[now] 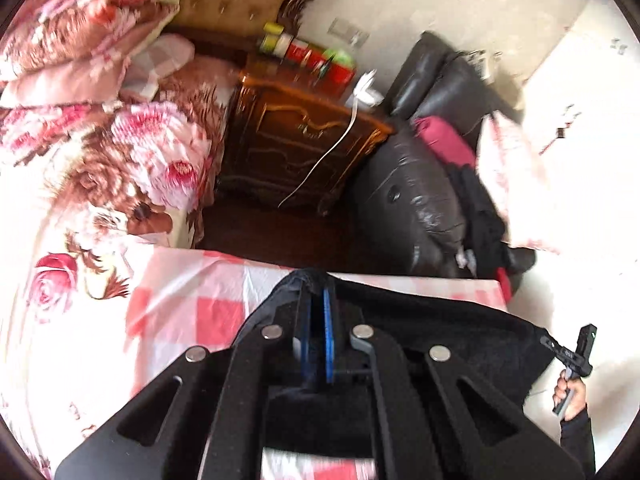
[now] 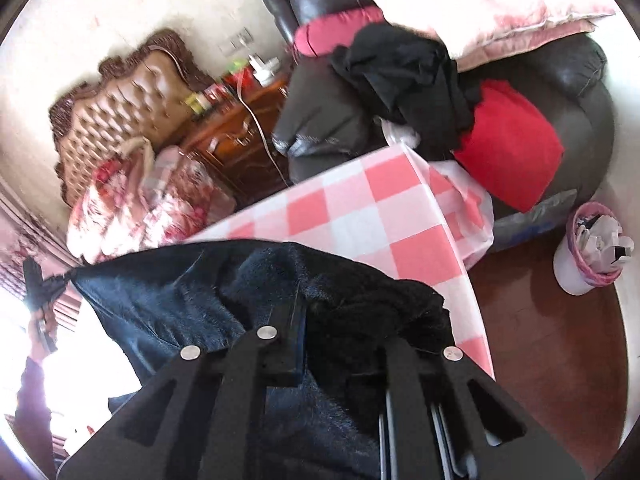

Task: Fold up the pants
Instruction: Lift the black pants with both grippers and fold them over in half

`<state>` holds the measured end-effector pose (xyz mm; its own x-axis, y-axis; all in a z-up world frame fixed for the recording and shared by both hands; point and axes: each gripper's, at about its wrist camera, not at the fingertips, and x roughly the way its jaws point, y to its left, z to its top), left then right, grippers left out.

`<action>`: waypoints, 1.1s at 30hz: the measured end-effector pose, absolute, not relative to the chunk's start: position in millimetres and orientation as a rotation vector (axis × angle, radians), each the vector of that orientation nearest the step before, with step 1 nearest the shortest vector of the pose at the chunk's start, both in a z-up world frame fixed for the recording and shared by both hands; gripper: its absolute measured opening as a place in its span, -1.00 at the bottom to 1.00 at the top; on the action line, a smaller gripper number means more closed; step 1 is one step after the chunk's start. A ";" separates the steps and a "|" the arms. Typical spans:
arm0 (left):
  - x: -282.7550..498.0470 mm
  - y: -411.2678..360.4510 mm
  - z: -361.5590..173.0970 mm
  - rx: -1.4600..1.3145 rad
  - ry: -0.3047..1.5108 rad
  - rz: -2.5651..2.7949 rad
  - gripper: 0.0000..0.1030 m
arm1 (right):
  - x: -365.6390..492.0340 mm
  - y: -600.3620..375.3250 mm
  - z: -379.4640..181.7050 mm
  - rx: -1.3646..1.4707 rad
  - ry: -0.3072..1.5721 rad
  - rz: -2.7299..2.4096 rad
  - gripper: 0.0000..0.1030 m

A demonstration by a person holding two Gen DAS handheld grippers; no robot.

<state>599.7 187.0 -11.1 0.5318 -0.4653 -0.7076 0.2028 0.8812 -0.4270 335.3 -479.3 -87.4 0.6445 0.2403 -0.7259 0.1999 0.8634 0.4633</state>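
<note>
The black fleece-lined pants (image 1: 440, 320) are held up above the pink-checked tablecloth (image 1: 192, 296), stretched between both grippers. My left gripper (image 1: 318, 300) is shut on one corner of the pants, its blue pads pressed together around the fabric. It also shows far left in the right wrist view (image 2: 40, 280). In the right wrist view the pants (image 2: 208, 300) drape over my right gripper (image 2: 336, 320), which is shut on bunched cloth; its fingertips are hidden. The right gripper (image 1: 576, 352) appears at the far right of the left wrist view, pinching the other corner.
A floral bed (image 1: 100, 152) lies to the left, a wooden nightstand (image 1: 300, 136) behind the table (image 2: 380, 208). A black leather armchair (image 2: 560, 92) holds dark clothes (image 2: 404, 76) and a red cushion (image 2: 508, 148). A waste bin (image 2: 588, 248) stands on the floor.
</note>
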 end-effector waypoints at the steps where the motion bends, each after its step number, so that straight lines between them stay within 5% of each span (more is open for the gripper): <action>1: 580.5 193.3 -0.5 -0.308 0.908 -0.420 -0.90 | 324.5 -478.0 -80.3 0.549 0.861 0.036 -0.77; 7: 433.7 216.0 24.6 -0.253 0.812 -0.462 -0.90 | 233.9 -464.7 -55.7 0.556 0.746 0.095 -0.77; 14: 195.3 245.3 -67.5 -0.242 0.766 -0.422 -0.87 | 90.3 -447.0 -117.2 0.629 0.766 0.115 -0.74; 15: 173.9 246.3 -89.8 -0.254 0.796 -0.399 -0.80 | 79.9 -445.0 -131.2 0.639 0.801 0.108 -0.65; 17: 132.3 251.3 -132.9 -0.300 0.863 -0.328 -0.12 | 55.8 -442.7 -160.2 0.666 0.877 0.066 -0.40; 20: 77.2 263.3 -164.6 -0.412 0.875 -0.260 0.00 | 18.1 -438.7 -174.3 0.714 0.884 0.033 -0.33; 24: 37.4 277.9 -166.5 -0.660 0.830 -0.241 0.14 | -5.5 -426.3 -168.0 0.766 0.895 -0.016 -0.07; 28: 47.4 287.2 -164.9 -0.944 0.838 -0.283 0.12 | -10.2 -429.8 -165.1 0.898 0.861 -0.051 0.56; 33: 91.7 277.4 -166.9 -1.172 0.891 -0.284 0.08 | -19.1 -442.0 -160.7 0.909 0.883 -0.122 0.56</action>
